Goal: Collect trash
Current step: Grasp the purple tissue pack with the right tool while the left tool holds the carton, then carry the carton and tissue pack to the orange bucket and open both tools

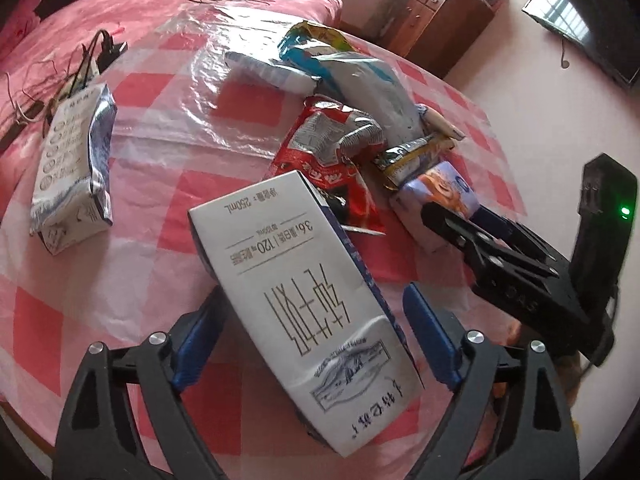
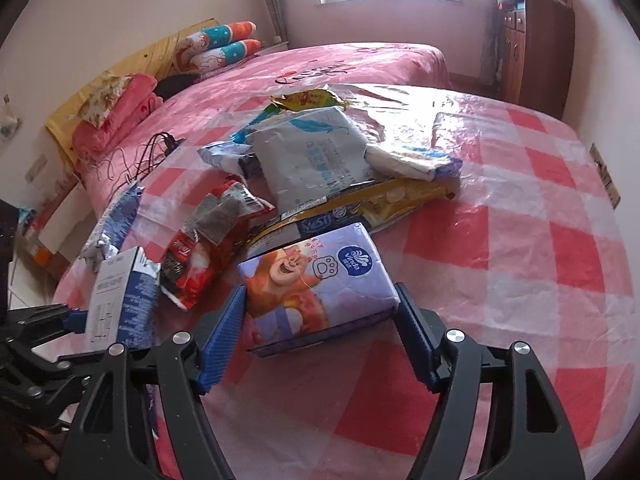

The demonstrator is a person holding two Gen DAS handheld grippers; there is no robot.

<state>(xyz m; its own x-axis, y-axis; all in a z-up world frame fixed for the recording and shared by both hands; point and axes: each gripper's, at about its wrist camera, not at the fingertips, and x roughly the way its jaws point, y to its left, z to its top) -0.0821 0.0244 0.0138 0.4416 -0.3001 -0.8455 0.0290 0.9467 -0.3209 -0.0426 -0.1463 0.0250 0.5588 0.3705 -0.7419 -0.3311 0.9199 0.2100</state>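
Left tongs (image 1: 316, 332): jaws wide, a white milk carton (image 1: 296, 280) lying lengthwise between the blue pads (image 1: 430, 340). A gap shows on the right side; the left pad is partly hidden behind the carton, contact there cannot be told.

Right tongs (image 2: 320, 328): jaws set at about the width of a purple tissue pack (image 2: 316, 284). Left pad (image 2: 224, 340) sits against the pack's side, right pad just at its corner; firm grip cannot be confirmed.

Just beyond both tongs: red wrapper (image 1: 332, 160), crumpled, between carton and pack. Behind the pack: yellow wrapper (image 2: 360, 204), with a grey pouch (image 2: 312, 156) lying on it. Farther out, a yellow-green packet (image 2: 308, 100).

Well left of the left tongs: second carton (image 1: 72, 168), crushed, alone.

All lies on a pink checked plastic cloth (image 2: 520, 240). Beyond: bed (image 2: 340, 64), wooden cabinet (image 2: 532, 40).
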